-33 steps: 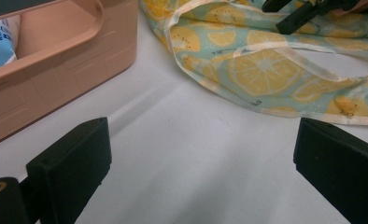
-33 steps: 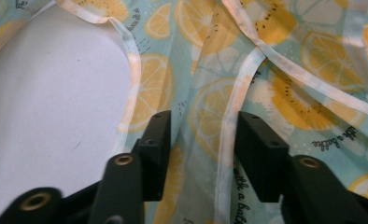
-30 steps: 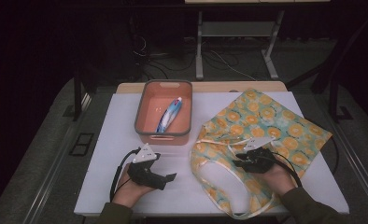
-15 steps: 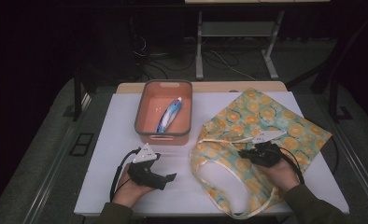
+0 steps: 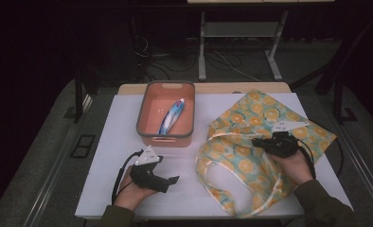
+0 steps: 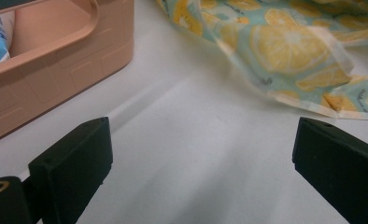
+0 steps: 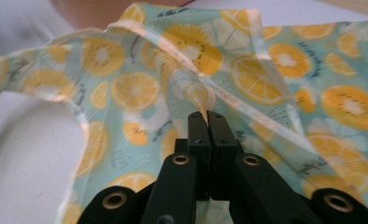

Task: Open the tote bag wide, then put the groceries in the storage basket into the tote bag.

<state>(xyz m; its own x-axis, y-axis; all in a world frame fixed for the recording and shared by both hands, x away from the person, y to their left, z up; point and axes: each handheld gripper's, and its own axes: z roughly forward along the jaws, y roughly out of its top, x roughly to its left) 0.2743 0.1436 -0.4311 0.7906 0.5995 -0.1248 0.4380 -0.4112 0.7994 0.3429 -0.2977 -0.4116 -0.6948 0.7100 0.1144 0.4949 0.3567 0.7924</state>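
Nearest me, my left gripper (image 5: 174,180) rests low on the white table (image 5: 109,156) with its jaws standing wide apart and nothing but bare tabletop between them. My right gripper (image 5: 255,140) has its jaws pressed tight together on a fold of the lemon-print bag (image 5: 251,142), pinching the thin fabric so that it rises in a ridge from the jaw tips. The bag lies at the right of the table, its long axis running diagonally from the near edge toward the far right corner, with its pale strap handles (image 5: 208,175) looping out toward me. It is printed with orange and yellow citrus slices on pale teal; small dark script sits among the slices, too fine for me to read. Farther off, at the table's middle, stands the pink bin (image 5: 146,111), holding a blue and white tube (image 5: 171,116) that lies lengthwise and points away from me; its blue lettering is too small to make out.
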